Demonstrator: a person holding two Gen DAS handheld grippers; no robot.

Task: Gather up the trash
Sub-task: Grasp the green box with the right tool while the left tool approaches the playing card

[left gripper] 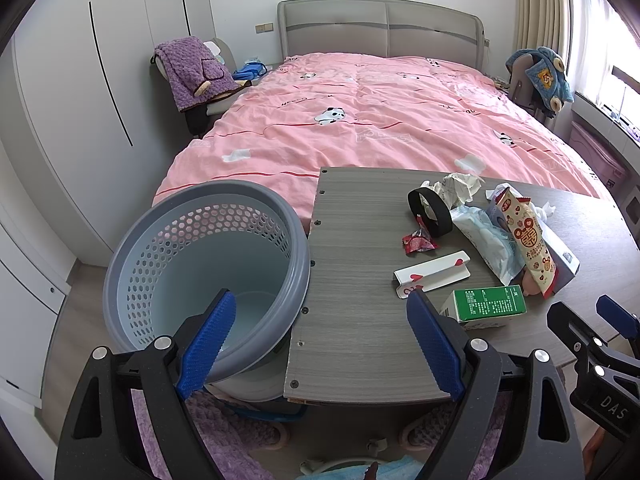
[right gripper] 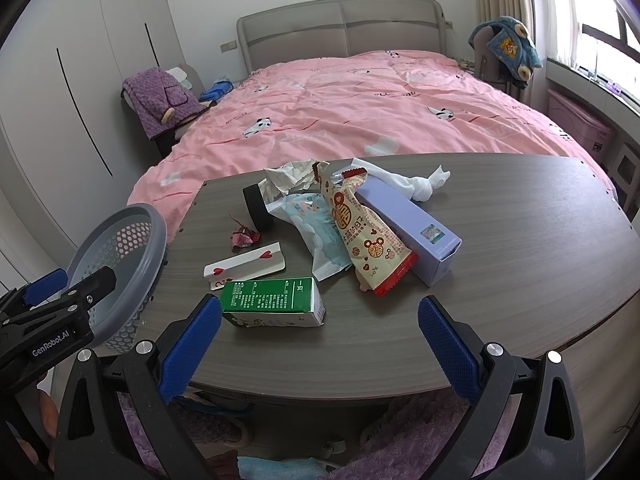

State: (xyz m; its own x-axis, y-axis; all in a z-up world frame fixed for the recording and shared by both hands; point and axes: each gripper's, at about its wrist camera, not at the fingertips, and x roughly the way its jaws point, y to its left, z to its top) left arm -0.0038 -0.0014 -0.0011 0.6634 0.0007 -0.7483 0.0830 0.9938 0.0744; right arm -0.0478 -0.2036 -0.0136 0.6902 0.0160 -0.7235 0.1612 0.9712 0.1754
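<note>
Looks like nothing's been picked yet: the bin (left gripper: pixel 208 264) sits empty at the table's (right gripper: pixel 500 280) left edge. Both the left gripper (left gripper: pixel 320 336) and right gripper (right gripper: pixel 320 344) are spread wide, holding nothing. The trash is piled mid-table, green carton (right gripper: pixel 272 300) nearest. I'd guess the right one closes on that carton first.

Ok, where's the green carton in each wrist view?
Left wrist: green carton lies low right, on the table's near edge, beside the left gripper's right finger.
Right wrist: green carton sits low centre, just ahead of the right gripper.
Shared landmark: the heart playing card just behind it.
</note>
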